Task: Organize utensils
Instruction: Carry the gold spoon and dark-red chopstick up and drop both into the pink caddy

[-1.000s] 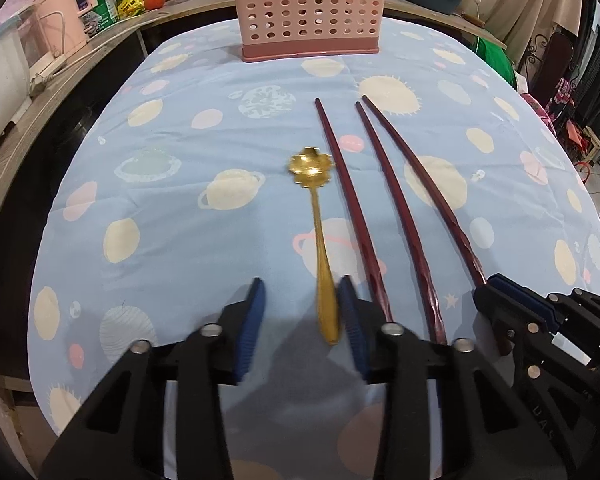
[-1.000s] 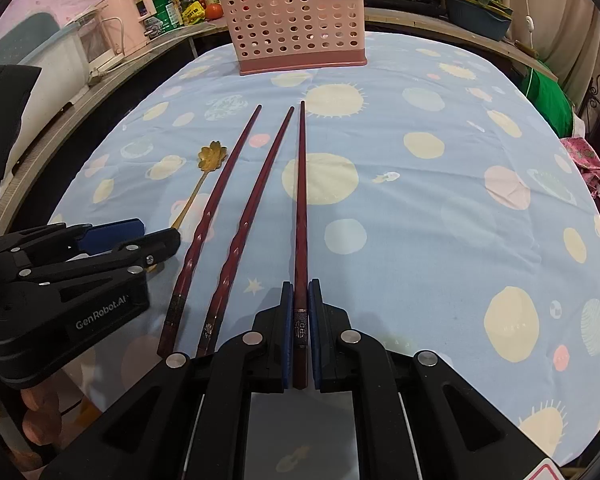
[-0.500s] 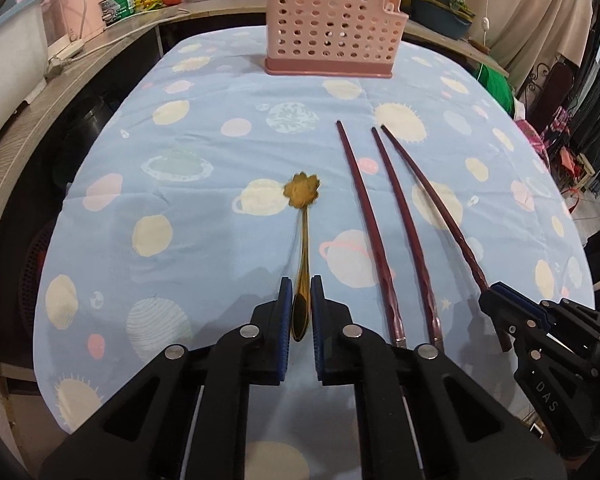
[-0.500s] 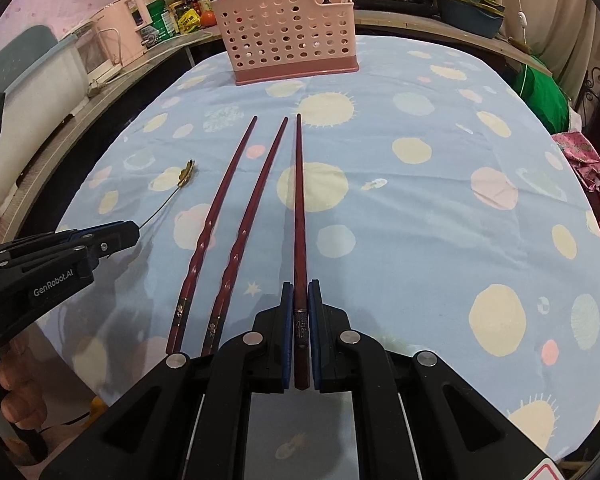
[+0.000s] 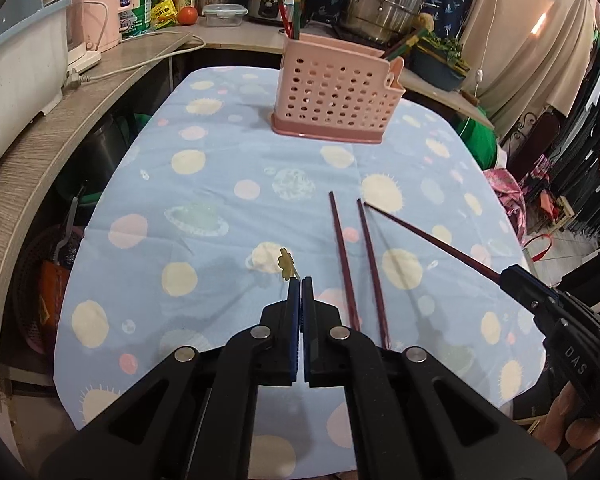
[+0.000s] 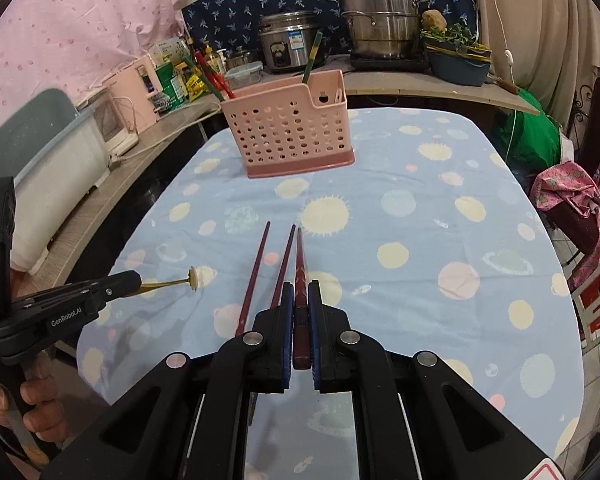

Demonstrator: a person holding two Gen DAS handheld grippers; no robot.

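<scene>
The left gripper is pinching the gold spoon by its thin handle at frame centre, the right gripper clamping one chopstick. Either could be swivelling or slipping before reaching the pink basket at upper centre.

Even indoor light, moderately bright; lamp glare upper right. Soft shadows on the tablecloth. Strong fisheye bending, dark corners; focus sharp.

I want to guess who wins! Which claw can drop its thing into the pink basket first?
Probably the right claw: its chopstick already points toward the pink basket. The left claw holds the gold spoon farther to the side.
</scene>
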